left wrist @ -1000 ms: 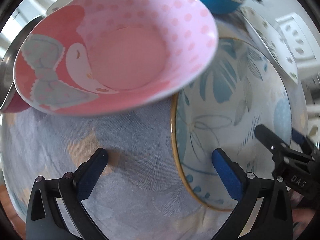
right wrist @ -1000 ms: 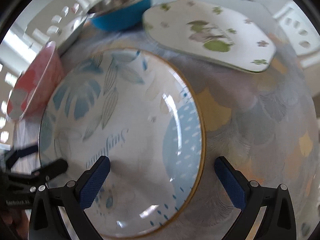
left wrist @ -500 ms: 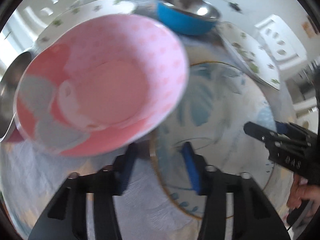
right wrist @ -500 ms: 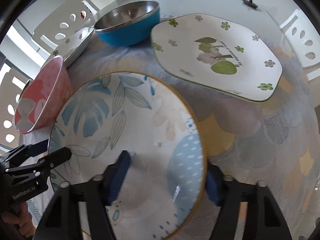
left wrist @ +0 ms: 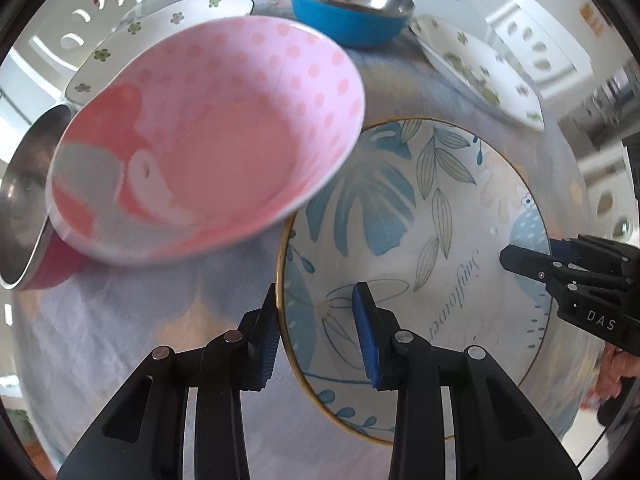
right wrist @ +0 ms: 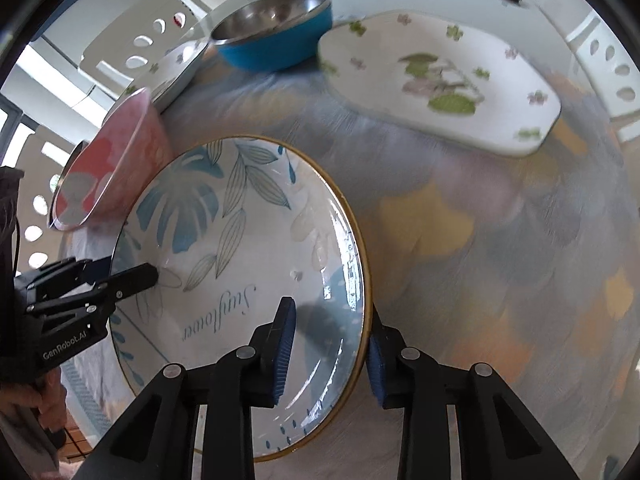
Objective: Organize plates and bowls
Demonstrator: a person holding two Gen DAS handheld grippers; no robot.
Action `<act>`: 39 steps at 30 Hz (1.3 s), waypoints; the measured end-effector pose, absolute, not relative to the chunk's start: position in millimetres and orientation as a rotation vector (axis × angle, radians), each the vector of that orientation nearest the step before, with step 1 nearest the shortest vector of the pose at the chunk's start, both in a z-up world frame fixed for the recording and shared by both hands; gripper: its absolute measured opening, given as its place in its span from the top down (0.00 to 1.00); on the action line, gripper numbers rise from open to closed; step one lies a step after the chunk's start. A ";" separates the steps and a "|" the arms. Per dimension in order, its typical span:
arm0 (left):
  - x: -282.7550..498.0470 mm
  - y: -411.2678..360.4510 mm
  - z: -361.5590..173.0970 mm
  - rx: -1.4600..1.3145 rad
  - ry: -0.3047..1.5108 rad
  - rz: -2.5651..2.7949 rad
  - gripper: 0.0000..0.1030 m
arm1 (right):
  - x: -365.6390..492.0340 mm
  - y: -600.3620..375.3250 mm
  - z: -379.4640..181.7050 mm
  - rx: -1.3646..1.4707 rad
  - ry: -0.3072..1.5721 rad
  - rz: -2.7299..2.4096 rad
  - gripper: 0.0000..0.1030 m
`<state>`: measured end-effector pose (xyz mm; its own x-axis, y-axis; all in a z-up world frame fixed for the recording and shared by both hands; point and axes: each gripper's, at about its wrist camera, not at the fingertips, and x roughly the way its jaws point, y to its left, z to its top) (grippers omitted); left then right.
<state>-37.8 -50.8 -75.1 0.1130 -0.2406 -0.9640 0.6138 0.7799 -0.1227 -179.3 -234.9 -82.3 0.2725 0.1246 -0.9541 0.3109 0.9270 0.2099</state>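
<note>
A round plate with blue leaves and a gold rim lies on the patterned tablecloth between both grippers. My left gripper straddles the plate's left rim, one pad outside and one inside, and its jaws are closing on it. It also shows in the right wrist view as the left gripper. My right gripper straddles the opposite rim the same way, its jaws closing on it, and appears as the right gripper in the left wrist view. A pink dotted bowl sits tilted just beyond the plate's left side.
A blue bowl with a steel inside stands at the back. A white flowered plate lies back right, another white flowered plate back left. A steel bowl is under the pink bowl's left edge. White chairs surround the table.
Both grippers went from wide open to closed down over the plate's opposite rims. The right view has shifted, and the table behind the plate is now blurred.
</note>
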 end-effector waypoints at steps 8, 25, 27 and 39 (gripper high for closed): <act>-46.7 -6.1 -73.6 0.425 1.348 -0.643 0.69 | -207.6 -172.9 -87.9 0.470 1.338 -0.130 0.69; -61.0 51.3 -79.1 0.502 1.396 -0.741 0.54 | -238.0 -103.5 -95.2 0.627 1.381 -0.180 0.70; -55.2 48.5 -81.1 0.489 1.427 -0.731 0.52 | -241.6 -107.3 -96.7 0.659 1.370 -0.174 0.70; -36.9 37.9 -84.0 0.404 1.390 -0.698 0.41 | -235.2 -110.2 -97.7 0.658 1.405 -0.165 0.72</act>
